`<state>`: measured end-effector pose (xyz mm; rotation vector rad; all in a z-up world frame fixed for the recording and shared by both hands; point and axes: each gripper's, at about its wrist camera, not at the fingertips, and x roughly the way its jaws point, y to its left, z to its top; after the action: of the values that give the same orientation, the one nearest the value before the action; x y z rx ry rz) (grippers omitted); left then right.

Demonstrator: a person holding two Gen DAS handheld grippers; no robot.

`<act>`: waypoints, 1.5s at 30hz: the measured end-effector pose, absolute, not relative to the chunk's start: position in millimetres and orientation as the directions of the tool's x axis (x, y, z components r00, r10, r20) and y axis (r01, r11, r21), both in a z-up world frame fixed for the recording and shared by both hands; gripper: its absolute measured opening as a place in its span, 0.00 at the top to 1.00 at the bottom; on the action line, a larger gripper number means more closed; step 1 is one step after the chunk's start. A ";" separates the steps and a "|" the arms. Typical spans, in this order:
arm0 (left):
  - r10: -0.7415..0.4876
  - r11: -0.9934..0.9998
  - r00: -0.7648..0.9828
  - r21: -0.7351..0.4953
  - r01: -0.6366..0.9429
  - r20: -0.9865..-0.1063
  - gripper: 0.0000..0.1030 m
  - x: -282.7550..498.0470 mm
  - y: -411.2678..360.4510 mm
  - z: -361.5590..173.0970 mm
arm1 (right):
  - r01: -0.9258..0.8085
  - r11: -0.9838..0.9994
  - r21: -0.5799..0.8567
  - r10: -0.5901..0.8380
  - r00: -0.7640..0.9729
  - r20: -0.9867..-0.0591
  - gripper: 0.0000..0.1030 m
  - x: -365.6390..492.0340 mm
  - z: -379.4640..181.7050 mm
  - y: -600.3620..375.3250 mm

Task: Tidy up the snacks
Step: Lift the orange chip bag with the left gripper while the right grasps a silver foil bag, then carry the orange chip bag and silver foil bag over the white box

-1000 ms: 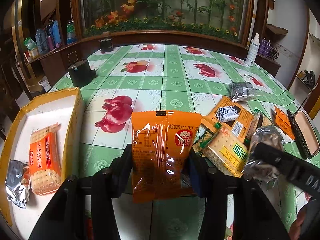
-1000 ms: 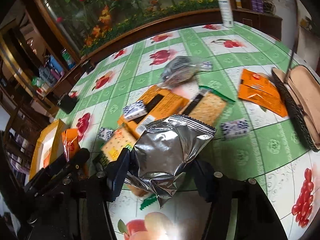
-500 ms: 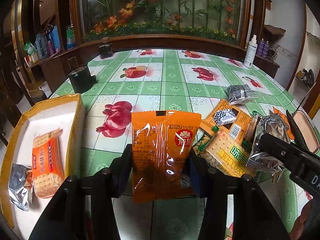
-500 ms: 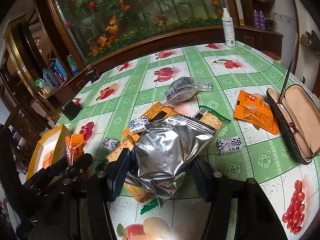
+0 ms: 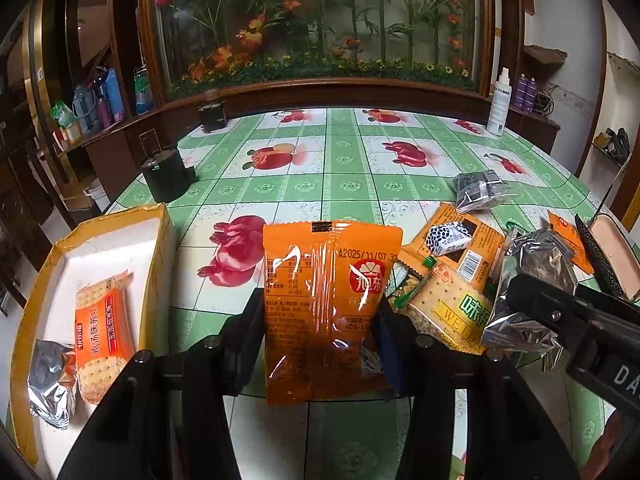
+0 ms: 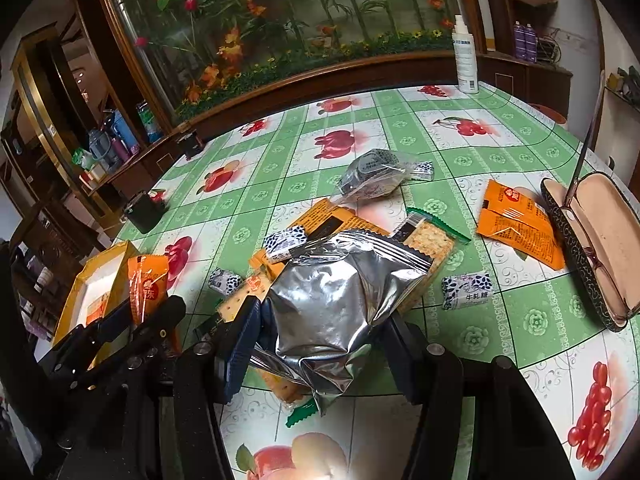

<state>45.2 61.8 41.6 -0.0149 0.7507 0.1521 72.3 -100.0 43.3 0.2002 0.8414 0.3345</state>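
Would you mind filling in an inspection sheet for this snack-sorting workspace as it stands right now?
Surface: table under a green checked cloth with fruit prints.
Job's things: yellow box at the left holds a cracker pack and a small silver packet; loose snacks piled mid-table.
Clutter: open glasses case, spray bottle, black container.
Grippers: left gripper shut on the orange packet; right gripper shut on the silver bag.
Cables: tangle on the right-hand shelf.
Surroundings: glass case of flowers, shelves with bottles.
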 end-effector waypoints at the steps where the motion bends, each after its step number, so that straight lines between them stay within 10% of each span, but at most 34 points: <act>1: 0.131 0.989 0.721 0.041 -0.141 -0.681 0.52 45.0 61.6 41.7 | -0.216 0.928 0.304 0.370 0.620 -0.692 0.39 70.9 44.2 -99.0; 45: 0.167 0.984 0.732 0.064 -0.167 -0.660 0.52 42.1 61.6 38.4 | -0.193 0.966 0.170 0.257 0.677 -0.690 0.39 59.5 53.6 -92.8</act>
<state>42.1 61.6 38.4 0.0002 0.7266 0.1836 59.5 -92.8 53.6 0.0848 0.7880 0.2533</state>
